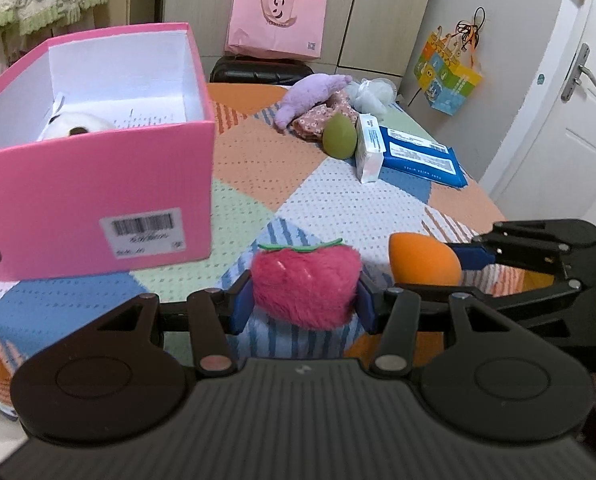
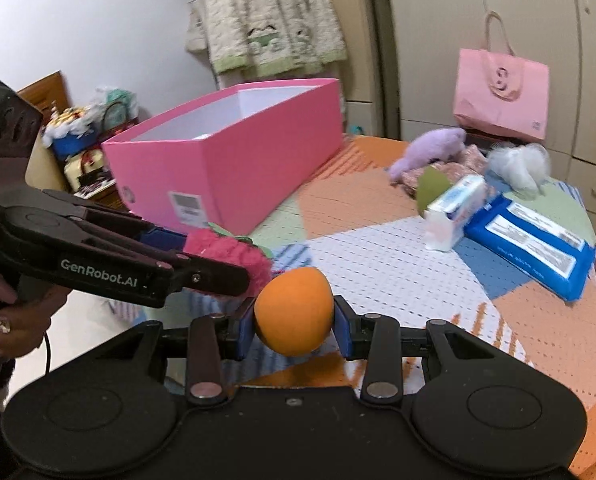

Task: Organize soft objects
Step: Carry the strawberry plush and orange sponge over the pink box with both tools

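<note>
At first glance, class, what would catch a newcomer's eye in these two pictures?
The big pink box on the patchwork table, standing open at the left, draws the eye first. Next come the two held toys: the left gripper clamps a fuzzy pink strawberry, and the right gripper clamps an orange sponge close beside it. At the far end lies a purple plush.

Strawberry toy [image 1: 304,286]: shaggy pink plush. Orange sponge [image 2: 293,312]: smooth, matt foam. Pink box [image 1: 97,196]: matt cardboard, white paper-lined interior. Counter [image 1: 326,192] cover: textured woven cloth. Wipes pack [image 1: 422,156]: glossy plastic film.
</note>
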